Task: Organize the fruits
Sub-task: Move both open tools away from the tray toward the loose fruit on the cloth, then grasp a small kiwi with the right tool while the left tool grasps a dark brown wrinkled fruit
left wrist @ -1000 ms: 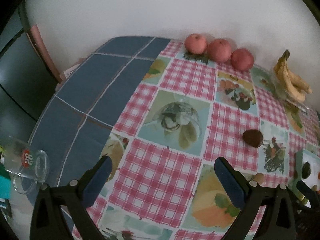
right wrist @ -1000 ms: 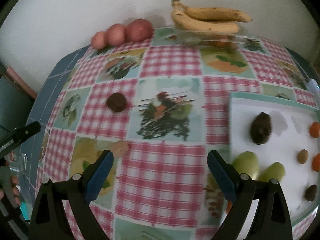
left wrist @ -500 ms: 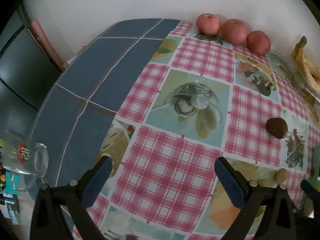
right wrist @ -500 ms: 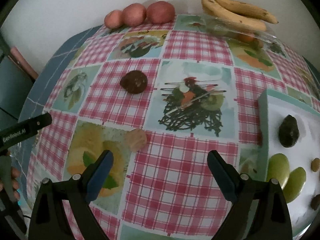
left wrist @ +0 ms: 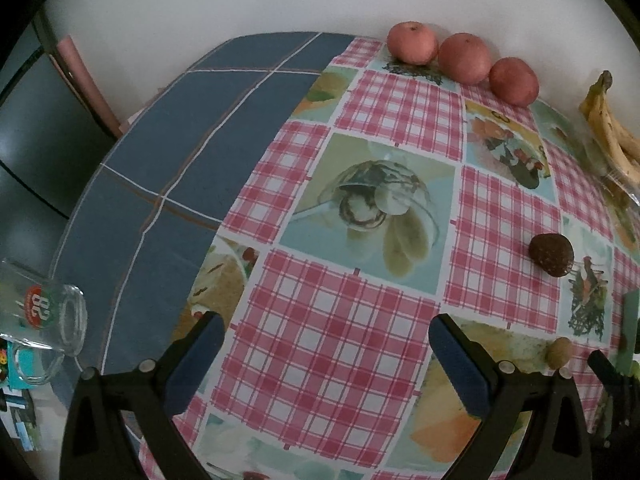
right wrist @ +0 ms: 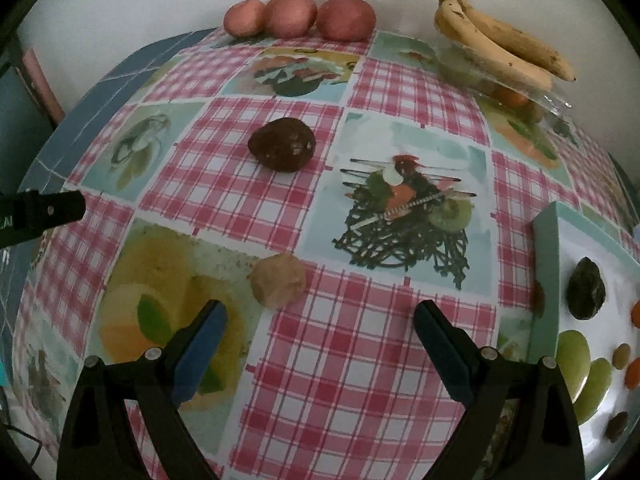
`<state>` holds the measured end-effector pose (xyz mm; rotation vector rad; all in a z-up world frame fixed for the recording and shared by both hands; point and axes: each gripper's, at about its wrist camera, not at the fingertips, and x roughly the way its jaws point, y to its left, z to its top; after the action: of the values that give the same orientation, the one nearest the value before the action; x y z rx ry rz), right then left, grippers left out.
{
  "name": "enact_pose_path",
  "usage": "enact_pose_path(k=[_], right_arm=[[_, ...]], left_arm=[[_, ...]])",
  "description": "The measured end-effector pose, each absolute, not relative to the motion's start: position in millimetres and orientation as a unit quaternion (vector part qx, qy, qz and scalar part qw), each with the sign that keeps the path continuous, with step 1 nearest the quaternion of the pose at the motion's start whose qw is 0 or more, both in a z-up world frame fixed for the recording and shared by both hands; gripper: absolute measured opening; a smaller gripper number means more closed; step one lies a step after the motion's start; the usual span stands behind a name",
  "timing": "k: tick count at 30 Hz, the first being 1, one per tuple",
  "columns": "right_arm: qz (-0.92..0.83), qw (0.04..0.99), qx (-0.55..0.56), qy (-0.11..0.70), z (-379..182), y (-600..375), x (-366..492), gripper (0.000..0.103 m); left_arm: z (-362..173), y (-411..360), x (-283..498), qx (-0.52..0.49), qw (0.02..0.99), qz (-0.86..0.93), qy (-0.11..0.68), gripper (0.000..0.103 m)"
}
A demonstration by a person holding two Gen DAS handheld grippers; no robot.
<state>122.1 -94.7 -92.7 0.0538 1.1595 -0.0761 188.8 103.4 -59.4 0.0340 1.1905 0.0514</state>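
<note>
Here, from the left wrist, the left gripper (left wrist: 324, 344) hangs with jaws wide and empty over the tablecloth (left wrist: 320, 344), three apples (left wrist: 464, 58) lined at the wall. From the right wrist, the right gripper (right wrist: 320, 332) gapes wide too, a tan fruit (right wrist: 278, 284) just ahead, a dark fruit (right wrist: 282, 150) beyond, bananas (right wrist: 500, 46) far right, and a tray (right wrist: 546, 280) of fruit alongside.

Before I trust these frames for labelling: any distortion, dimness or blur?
Left wrist view: fisheye bows the checked tablecloth into a dome, corners vignetted black. Right wrist view: dim, soft light; the white tray at the edge is stretched; the yellow bananas stay sharp.
</note>
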Motion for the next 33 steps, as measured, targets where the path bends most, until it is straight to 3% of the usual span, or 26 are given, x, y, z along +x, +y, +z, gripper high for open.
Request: enact_pose_path(k=[4,6,20,33], right_arm=[[-0.042,0.840,0.027,0.541,-92.0,-95.2,122.6,0.092],[-0.044,0.845,0.027,0.533,-89.9,-94.5,122.9,0.077],[-0.060,0.856,0.048,0.511,-85.3,-110.0,126.7,0.028],[-0.097,0.858,0.083,0.497,-84.2,-158.4,122.7,0.027]], left_arm=[[-60.7,100.7,189.0,0.017,0.827,0.021,0.562,0.103],[-61.0,97.7,189.7,0.016,0.826,0.018,0.563,0.103],[-63.3,79.5,190.9,0.000,0.824,-0.014,0.567,0.103],[-68.1,62.5,200.9,-0.094,0.822,-0.070,0.557,0.103]])
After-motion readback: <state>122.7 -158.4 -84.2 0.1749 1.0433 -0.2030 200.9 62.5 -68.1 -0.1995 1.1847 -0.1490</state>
